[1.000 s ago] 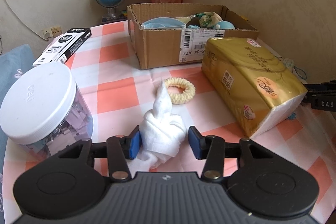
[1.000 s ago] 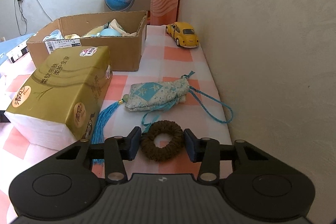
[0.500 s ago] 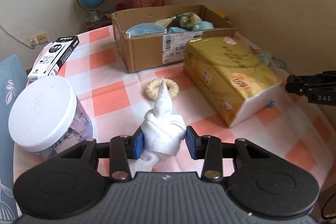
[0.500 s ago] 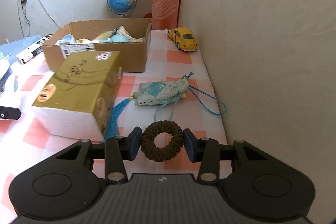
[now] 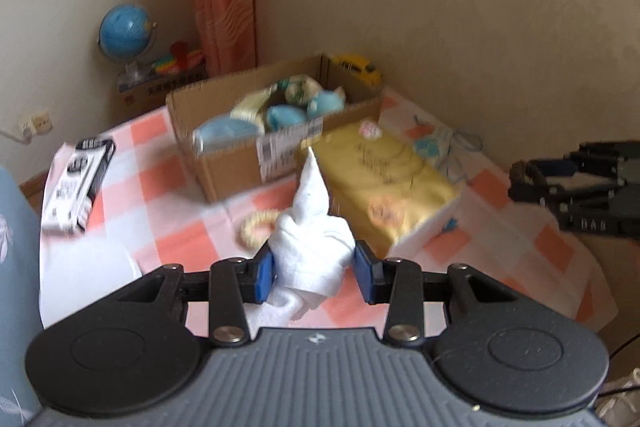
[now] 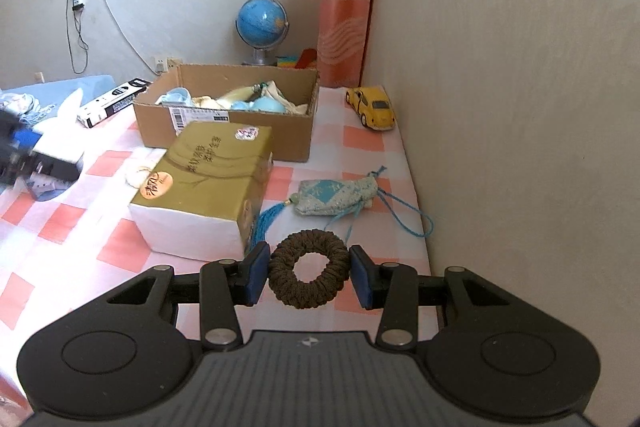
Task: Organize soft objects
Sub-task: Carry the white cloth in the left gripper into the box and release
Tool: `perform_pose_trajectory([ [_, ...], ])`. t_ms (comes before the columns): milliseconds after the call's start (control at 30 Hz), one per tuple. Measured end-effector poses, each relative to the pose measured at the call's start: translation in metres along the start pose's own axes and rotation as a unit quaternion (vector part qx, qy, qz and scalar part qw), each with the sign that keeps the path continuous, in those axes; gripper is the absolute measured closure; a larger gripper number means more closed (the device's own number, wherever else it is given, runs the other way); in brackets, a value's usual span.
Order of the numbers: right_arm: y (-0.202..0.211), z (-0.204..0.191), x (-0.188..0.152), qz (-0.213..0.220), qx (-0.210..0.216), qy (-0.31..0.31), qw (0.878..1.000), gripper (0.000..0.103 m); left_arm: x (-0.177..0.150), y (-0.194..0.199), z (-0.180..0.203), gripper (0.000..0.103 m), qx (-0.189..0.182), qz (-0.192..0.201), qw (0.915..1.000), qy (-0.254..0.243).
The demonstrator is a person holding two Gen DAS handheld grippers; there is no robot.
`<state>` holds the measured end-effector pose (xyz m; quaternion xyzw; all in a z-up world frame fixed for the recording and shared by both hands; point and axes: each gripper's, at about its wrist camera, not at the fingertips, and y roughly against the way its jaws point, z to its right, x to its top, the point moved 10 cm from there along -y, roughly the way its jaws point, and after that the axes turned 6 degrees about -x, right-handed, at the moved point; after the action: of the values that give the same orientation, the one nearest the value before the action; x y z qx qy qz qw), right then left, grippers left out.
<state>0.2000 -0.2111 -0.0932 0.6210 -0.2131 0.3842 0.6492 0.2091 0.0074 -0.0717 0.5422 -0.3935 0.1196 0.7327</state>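
Towel (image 5: 314, 251) between left fingers (image 5: 264, 273); scrunchie (image 6: 308, 273) between right.

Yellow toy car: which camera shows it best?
The right wrist view: the yellow toy car stands sharp and whole beside the cardboard box. The left wrist view shows only a blurred part of it behind the box's far corner.
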Motion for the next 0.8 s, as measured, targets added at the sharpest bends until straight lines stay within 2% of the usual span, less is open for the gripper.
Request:
perform_pose_trajectory([
  [200,0.006,-0.002,0.007,0.01,0.005,0.002,1.0,0.055,0.053,-0.009,-0.011,0.064,0.005,0.02,0.9993,-0.031],
  [433,0.008,-0.002,0.013,0.016,0.003,0.007,1.0,0.055,0.12,-0.05,-0.044,0.064,0.016,0.017,0.9991,-0.036],
  [500,0.008,0.001,0.014,0.016,0.002,0.005,1.0,0.055,0.133,-0.066,-0.054,0.064,0.025,0.014,0.9988,-0.04],
  [667,0.006,0.006,0.016,0.015,-0.005,-0.001,1.0,0.055,0.142,-0.103,-0.079,0.061,0.048,-0.008,0.9983,-0.031],
  [733,0.005,0.007,0.017,0.015,-0.005,-0.003,1.0,0.055,0.141,-0.116,-0.091,0.051,0.074,-0.017,0.9967,-0.031],
  [800,0.004,0.007,0.018,0.016,-0.005,-0.004,1.0,0.055,0.137,-0.122,-0.098,0.03,0.085,-0.017,0.9959,-0.026],
])
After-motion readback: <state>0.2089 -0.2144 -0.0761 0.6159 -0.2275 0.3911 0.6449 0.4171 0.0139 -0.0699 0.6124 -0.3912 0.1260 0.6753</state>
